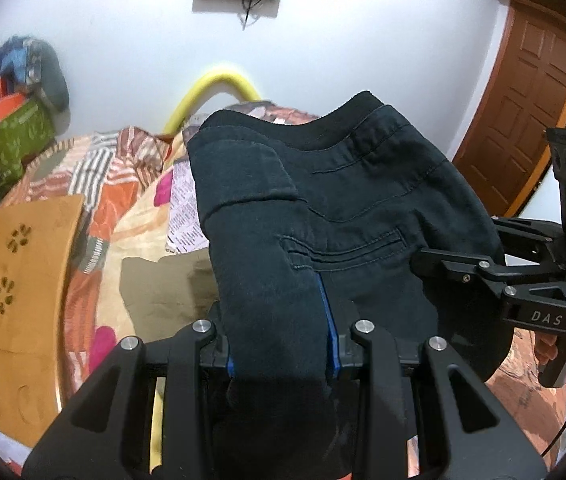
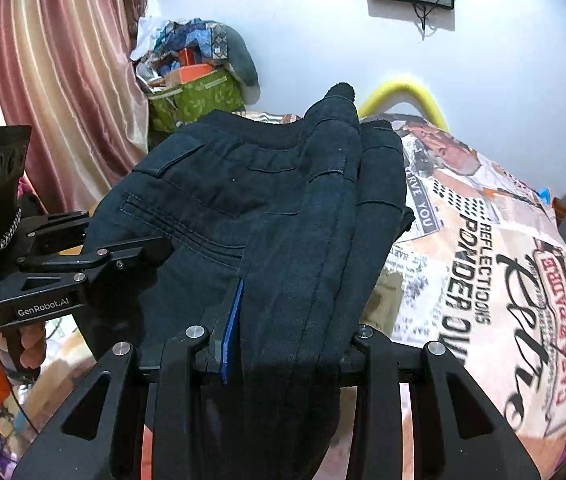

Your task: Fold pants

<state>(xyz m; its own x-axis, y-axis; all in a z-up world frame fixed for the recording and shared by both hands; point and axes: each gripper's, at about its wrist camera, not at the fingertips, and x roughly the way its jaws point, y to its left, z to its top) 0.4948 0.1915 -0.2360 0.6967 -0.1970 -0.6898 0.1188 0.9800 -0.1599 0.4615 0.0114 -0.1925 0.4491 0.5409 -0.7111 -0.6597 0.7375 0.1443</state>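
Note:
Dark navy pants (image 1: pixel 347 208), folded into a thick bundle, are held up above the bed between both grippers. My left gripper (image 1: pixel 283 328) is shut on the bundle's left edge; cloth fills the gap between its blue pads. My right gripper (image 2: pixel 283 320) is shut on the bundle's right edge, cloth draped over its fingers. In the left wrist view the right gripper (image 1: pixel 455 264) reaches in from the right onto the pants. In the right wrist view the left gripper (image 2: pixel 123 256) reaches in from the left onto the pants (image 2: pixel 243 208). A back pocket and waistband face the cameras.
A bed with a patterned orange bedspread (image 1: pixel 131 184) and a printed retro cover (image 2: pixel 483 248) lies under the pants. A wooden headboard (image 1: pixel 15 288) is at the left. A green storage box (image 2: pixel 195 96), a curtain (image 2: pixel 43 80), a yellow tube (image 1: pixel 219 80) and a brown door (image 1: pixel 523 120) stand around.

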